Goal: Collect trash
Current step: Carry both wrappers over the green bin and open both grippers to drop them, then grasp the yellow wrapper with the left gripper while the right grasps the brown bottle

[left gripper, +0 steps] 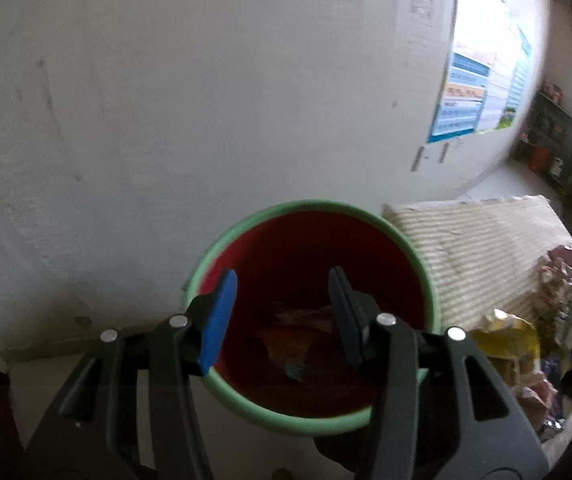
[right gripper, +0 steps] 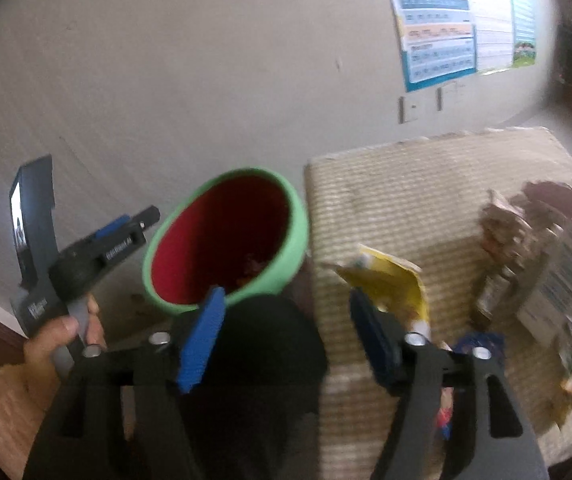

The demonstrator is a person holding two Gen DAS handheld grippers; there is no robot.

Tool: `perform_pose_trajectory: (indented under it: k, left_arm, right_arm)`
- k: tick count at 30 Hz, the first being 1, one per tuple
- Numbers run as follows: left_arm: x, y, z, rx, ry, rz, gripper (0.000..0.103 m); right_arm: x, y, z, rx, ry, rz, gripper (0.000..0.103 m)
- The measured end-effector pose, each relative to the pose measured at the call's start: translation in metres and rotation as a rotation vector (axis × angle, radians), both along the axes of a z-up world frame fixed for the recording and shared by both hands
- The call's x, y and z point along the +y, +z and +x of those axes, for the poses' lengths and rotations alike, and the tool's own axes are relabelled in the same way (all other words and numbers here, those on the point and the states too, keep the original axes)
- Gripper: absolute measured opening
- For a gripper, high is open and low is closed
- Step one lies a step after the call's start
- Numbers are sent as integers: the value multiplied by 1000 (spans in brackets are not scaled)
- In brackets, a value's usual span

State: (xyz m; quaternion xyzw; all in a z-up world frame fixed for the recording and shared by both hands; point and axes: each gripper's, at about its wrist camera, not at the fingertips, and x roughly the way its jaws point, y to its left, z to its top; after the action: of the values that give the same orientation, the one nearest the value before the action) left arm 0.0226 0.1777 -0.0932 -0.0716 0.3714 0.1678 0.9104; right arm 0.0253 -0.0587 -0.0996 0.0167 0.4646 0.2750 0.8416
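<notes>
Above the green-rimmed bin (left gripper: 314,312), where wrappers already lie, we find the left tongs (left gripper: 281,316) released and empty, the right tongs (right gripper: 286,332) spread near the yellow packet (right gripper: 394,284); a hasty, blurred approach risks a missed pinch.

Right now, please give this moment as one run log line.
left gripper: open, empty, over bin | right gripper: open, empty | yellow wrapper: on mat
</notes>
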Motion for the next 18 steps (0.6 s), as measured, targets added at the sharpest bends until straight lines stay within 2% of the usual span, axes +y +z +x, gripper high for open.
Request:
perform_pose_trajectory:
  k: [5,8,10,13,18]
  left_arm:
    - [-35,4,9,8,-114,-67,52]
    - [-58,3,20,42,-189,-120,54]
    - [-75,1,27,70,-236,-171,58]
    - [-97,-4,34,101,-282,-221,66]
    - [-133,-21,45,175,-319,-280,69]
  right_arm:
    - [-28,-9,-17,6,-49,-37,68]
    - [-46,-13,-17,21,-93,-19,68]
    - [-58,-12,-17,21,-124,-5,68]
    - [-73,-10,-18,11,-159,12,68]
    - [-102,-6,-21,2,-232,53,68]
